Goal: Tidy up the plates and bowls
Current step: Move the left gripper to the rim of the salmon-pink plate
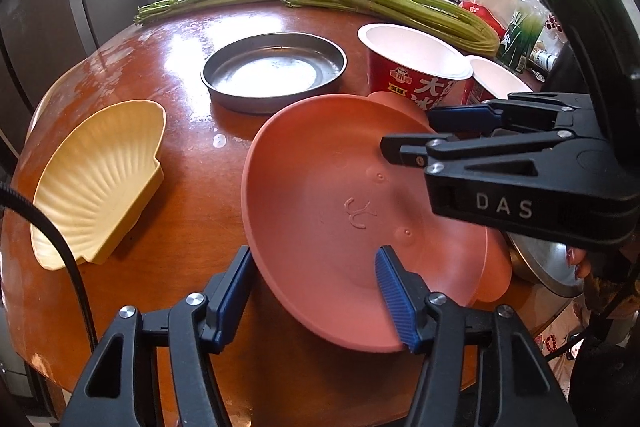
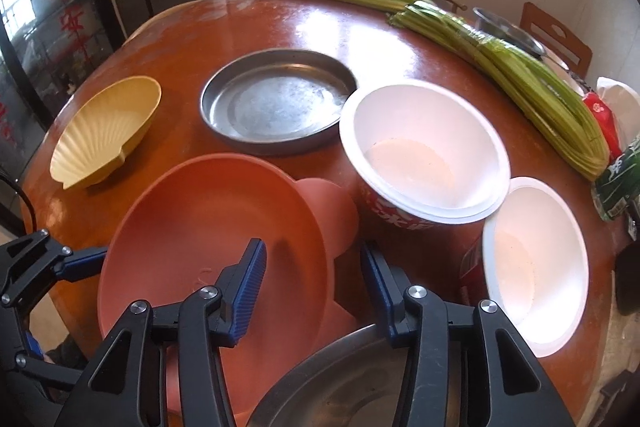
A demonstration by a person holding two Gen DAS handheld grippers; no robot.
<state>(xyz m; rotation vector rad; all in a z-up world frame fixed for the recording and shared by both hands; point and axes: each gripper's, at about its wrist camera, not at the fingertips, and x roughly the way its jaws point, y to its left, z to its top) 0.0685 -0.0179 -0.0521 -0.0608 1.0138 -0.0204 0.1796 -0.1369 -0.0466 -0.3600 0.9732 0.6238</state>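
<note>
Left wrist view: left gripper (image 1: 314, 291) has jaws open, straddling the near rim of the pink plate (image 1: 340, 195), one pad outside the rim, one over the inside; not clamped. Plate sits tilted at the near-right part of the round wooden surface (image 1: 192, 163), its right side resting on a metal dish (image 1: 548, 267). Right gripper (image 1: 408, 133) reaches in from the right over the plate's far rim, jaws apart, nothing between them as far as I can see. Plate looks like light stiff plastic, smooth, likely slippery; best hold is the thin rim or the ear-shaped tab (image 1: 394, 99). Yellow shell dish (image 1: 100, 183) sits left, steel pan (image 1: 274, 71) behind, two red noodle bowls (image 1: 416, 67) far right, celery bunches (image 1: 360, 3) at the back.

Right wrist view: right gripper (image 2: 312, 287) jaws open, straddling the pink plate (image 2: 200, 227) edge by the ear tab (image 2: 332, 211); no grip. Metal dish (image 2: 328, 387) lies directly under the jaws, partly under the plate. Left gripper (image 2: 76, 263) shows at the plate's left rim. White-lined noodle bowls (image 2: 424, 147) and (image 2: 536, 267) crowd just right of the tab, probably light and easy to knock. Shell dish (image 2: 108, 131) and steel pan (image 2: 278, 99) stand apart, not blocking. Celery (image 2: 520, 75) is well back.
</note>
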